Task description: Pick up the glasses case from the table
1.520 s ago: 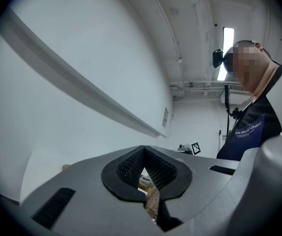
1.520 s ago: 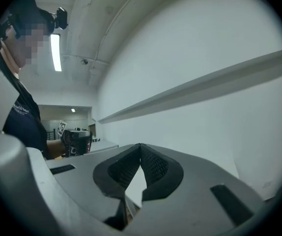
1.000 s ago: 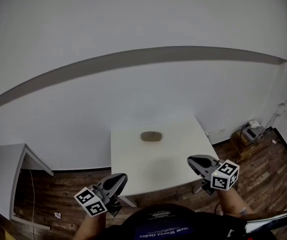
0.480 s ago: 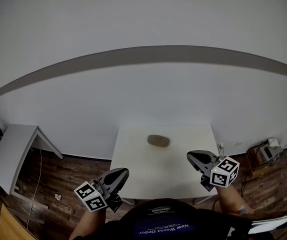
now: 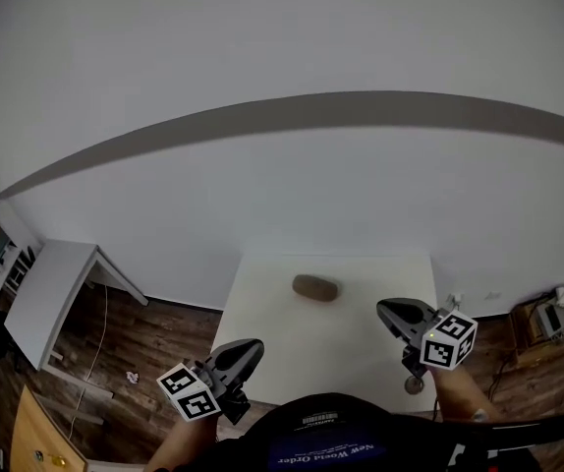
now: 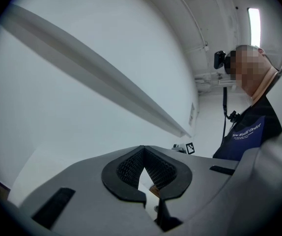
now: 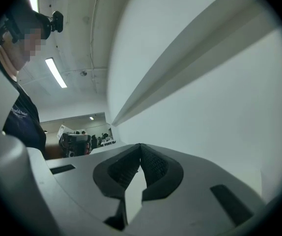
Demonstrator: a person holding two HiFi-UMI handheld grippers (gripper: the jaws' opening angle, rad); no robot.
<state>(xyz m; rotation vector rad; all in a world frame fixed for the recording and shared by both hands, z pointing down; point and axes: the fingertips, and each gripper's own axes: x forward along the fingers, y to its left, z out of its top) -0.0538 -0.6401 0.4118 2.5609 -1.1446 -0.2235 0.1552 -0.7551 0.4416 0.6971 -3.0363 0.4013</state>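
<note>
A brown oval glasses case (image 5: 315, 287) lies on the far half of a small white table (image 5: 361, 347) that stands against the wall. My left gripper (image 5: 253, 345) hovers at the table's near left corner, shut and empty. My right gripper (image 5: 382, 309) hangs over the table's near right part, also shut with nothing in it. Both are short of the case, one on each side of it. In the left gripper view the left gripper (image 6: 143, 149) has its pads meeting at the tip. The right gripper (image 7: 140, 145) looks the same in its own view. Neither gripper view shows the case.
A second white table (image 5: 51, 298) stands at the left over dark wooden floor (image 5: 154, 347). A pale wall with a grey band (image 5: 292, 111) rises right behind the table. Some equipment (image 5: 557, 318) sits on the floor at far right, and a wooden cabinet corner (image 5: 36, 445) shows at lower left.
The table and case now sit more centred and closer below me. Both grippers have travelled along with me toward the table, their jaws staying shut.
</note>
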